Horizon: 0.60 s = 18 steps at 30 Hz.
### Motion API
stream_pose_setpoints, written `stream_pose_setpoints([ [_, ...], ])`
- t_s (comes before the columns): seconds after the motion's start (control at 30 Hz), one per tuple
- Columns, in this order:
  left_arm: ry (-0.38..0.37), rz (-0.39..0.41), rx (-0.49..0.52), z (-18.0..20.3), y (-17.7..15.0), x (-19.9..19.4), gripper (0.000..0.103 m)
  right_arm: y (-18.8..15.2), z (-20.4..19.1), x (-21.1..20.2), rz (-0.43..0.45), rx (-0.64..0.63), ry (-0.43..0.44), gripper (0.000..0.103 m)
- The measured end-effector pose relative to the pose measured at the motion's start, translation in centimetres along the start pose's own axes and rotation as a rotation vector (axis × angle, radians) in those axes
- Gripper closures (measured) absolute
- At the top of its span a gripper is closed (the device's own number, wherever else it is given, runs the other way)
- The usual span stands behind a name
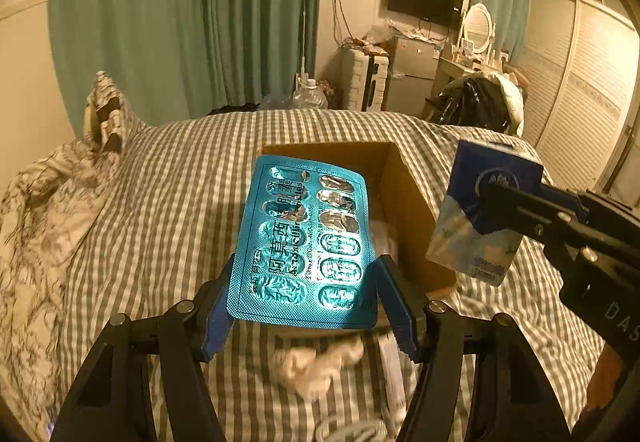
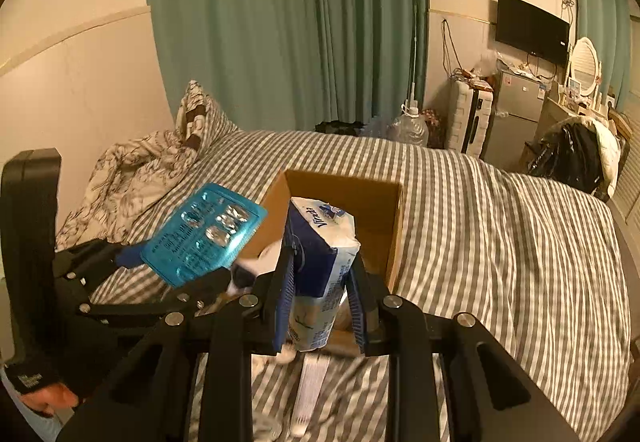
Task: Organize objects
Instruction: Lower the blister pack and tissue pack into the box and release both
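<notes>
My left gripper [image 1: 306, 306] is shut on a blue blister pack of pills [image 1: 306, 246], held flat above the near edge of an open cardboard box [image 1: 404, 201] on the bed. My right gripper [image 2: 320, 298] is shut on a blue and white tissue packet [image 2: 320, 258], held upright just before the same box [image 2: 384, 213]. In the left wrist view the tissue packet [image 1: 480, 213] hangs to the right of the box. In the right wrist view the blister pack [image 2: 204, 234] sits left of the box. Something pale lies inside the box, partly hidden.
The box stands on a grey-and-white striped bed cover [image 1: 160, 201]. A crumpled tissue [image 1: 316, 362] and a white tube [image 2: 310, 390] lie on the cover near me. A patterned duvet [image 2: 132, 177] is heaped at the left. A fridge [image 2: 516, 109] and a suitcase [image 2: 468, 113] stand beyond the bed.
</notes>
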<state>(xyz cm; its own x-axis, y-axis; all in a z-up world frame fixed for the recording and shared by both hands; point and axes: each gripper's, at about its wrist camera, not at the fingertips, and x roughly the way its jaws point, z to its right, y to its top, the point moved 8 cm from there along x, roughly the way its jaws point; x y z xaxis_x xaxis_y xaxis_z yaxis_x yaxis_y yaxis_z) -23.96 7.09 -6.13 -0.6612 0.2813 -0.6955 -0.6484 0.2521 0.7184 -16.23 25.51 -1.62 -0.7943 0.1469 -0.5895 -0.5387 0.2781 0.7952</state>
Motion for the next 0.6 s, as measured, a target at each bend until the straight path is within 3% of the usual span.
stream_pose_setpoints([
  [0.27, -0.016, -0.028, 0.038, 0.7, 3.1, 6.6, 0.036, 2.9, 3.2, 6.4, -0.021, 0.055, -0.017, 0.079],
  [0.5, -0.018, -0.042, 0.043, 0.3, 3.5, 10.8, 0.035, 2.2, 5.2, 10.7, -0.069, 0.109, 0.011, 0.074],
  [0.57, -0.024, -0.049, 0.053, 0.4, 3.4, 11.1, 0.034, 2.1, 5.6, 10.7, -0.064, 0.135, 0.033, 0.06],
  [0.6, -0.023, -0.057, 0.057, 0.5, 3.3, 11.0, 0.031, 2.1, 5.9, 10.4, -0.059, 0.145, 0.035, 0.048],
])
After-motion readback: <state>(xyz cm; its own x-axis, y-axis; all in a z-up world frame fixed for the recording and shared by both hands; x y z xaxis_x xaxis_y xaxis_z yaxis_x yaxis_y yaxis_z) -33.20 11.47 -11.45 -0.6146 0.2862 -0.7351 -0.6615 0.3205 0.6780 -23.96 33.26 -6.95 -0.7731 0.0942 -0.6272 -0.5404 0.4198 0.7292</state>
